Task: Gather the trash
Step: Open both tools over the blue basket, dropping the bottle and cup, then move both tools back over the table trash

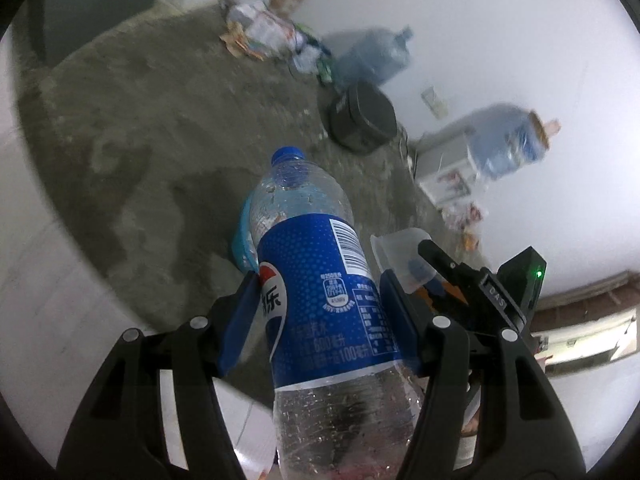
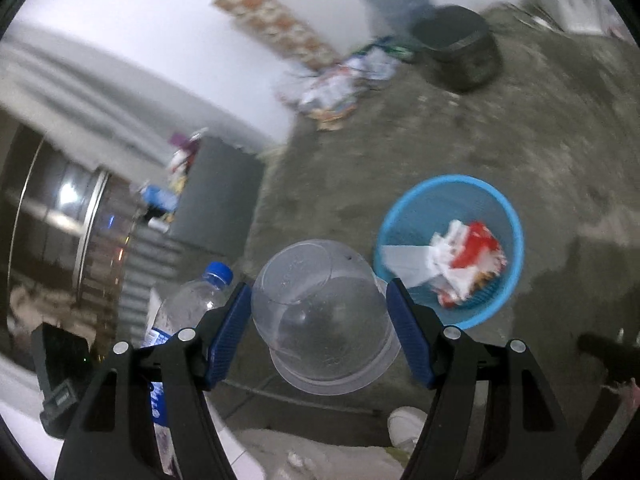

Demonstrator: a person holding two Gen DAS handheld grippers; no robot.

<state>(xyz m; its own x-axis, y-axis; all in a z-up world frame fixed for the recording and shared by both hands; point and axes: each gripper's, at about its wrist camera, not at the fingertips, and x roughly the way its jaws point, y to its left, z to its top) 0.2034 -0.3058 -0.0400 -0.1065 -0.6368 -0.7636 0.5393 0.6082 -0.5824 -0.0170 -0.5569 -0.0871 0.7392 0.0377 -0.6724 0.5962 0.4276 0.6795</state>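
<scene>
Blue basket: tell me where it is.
In the right wrist view the blue basket stands on the concrete floor, right of the clear cup clamped in the right gripper.

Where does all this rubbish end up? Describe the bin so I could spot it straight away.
Look at the bare grey concrete floor in the right wrist view. Just beyond the clear plastic cup stands a small round blue mesh wastebasket, with red-and-white wrappers already inside. The only other tub nearby, the black bucket near the wall, is dark and solid-walled.
</scene>
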